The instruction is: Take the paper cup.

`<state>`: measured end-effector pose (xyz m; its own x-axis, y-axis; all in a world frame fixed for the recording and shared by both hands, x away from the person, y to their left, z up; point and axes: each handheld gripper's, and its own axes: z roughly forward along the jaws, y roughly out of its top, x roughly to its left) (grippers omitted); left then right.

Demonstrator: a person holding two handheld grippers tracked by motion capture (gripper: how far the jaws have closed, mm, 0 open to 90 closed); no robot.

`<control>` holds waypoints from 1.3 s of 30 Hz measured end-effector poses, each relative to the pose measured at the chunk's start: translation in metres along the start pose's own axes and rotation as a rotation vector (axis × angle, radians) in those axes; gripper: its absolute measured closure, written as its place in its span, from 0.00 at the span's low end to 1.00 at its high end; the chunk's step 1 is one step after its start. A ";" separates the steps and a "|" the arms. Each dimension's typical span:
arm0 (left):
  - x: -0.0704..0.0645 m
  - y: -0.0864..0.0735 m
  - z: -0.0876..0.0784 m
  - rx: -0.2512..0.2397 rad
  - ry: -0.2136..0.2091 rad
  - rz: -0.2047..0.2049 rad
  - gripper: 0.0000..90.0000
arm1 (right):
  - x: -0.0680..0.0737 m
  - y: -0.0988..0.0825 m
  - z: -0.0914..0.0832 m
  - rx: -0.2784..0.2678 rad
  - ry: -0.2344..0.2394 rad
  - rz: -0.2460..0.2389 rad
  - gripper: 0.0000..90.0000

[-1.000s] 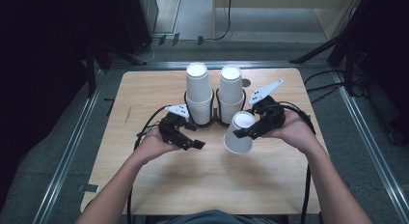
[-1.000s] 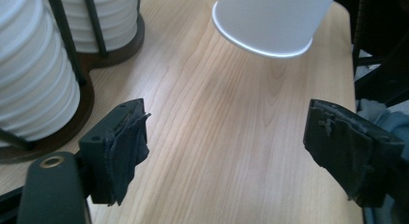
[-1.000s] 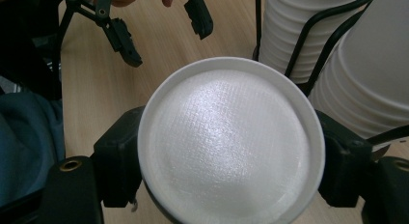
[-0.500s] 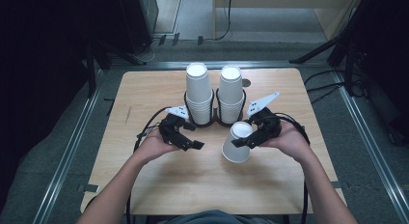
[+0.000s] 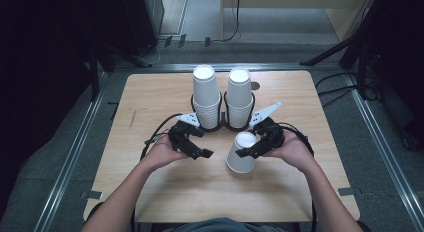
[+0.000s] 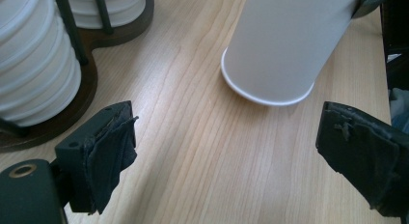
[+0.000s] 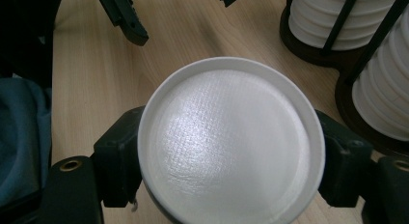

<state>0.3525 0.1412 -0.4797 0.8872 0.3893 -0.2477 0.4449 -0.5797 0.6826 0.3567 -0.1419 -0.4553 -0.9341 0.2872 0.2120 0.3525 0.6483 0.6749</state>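
Observation:
An upside-down white paper cup hangs slightly tilted in my right gripper, which is shut on its upper wall near the base. The right gripper view looks down on the cup's base between the two black jaws of this gripper. In the left gripper view the cup has its wide rim low over the wooden table; I cannot tell if it touches. My left gripper is just left of the cup. Its jaws have just been opening and now stand wide with nothing between them.
Two tall stacks of white cups stand in a dark double ring holder just behind both grippers. The stacks also appear at the left of the left gripper view and at the right of the right gripper view. Cables trail from both grippers.
My right gripper has brought the upside-down cup down and nearer to the person's side of the table. The left hand has stayed where it was.

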 end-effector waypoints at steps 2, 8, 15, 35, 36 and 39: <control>-0.001 0.001 0.002 -0.003 -0.007 -0.001 0.08 | 0.000 0.000 0.002 0.001 0.003 0.004 0.27; -0.006 0.003 0.008 0.004 -0.017 0.016 0.04 | 0.003 0.005 0.009 -0.014 0.019 -0.016 0.27; -0.012 0.003 0.016 0.017 -0.047 0.032 0.01 | 0.006 0.011 0.011 -0.049 0.034 -0.027 0.27; -0.022 0.008 0.030 -0.008 -0.094 0.056 0.00 | 0.017 0.029 0.008 -0.136 0.048 -0.061 0.27; -0.022 0.009 0.031 -0.010 -0.095 0.058 0.00 | 0.018 0.030 0.008 -0.138 0.052 -0.064 0.27; -0.023 0.009 0.032 -0.019 -0.101 0.059 0.00 | 0.019 0.032 0.008 -0.154 0.059 -0.063 0.27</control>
<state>0.3397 0.1037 -0.4902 0.9199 0.2800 -0.2744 0.3902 -0.5854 0.7107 0.3506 -0.1103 -0.4351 -0.9575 0.2041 0.2038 0.2842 0.5472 0.7873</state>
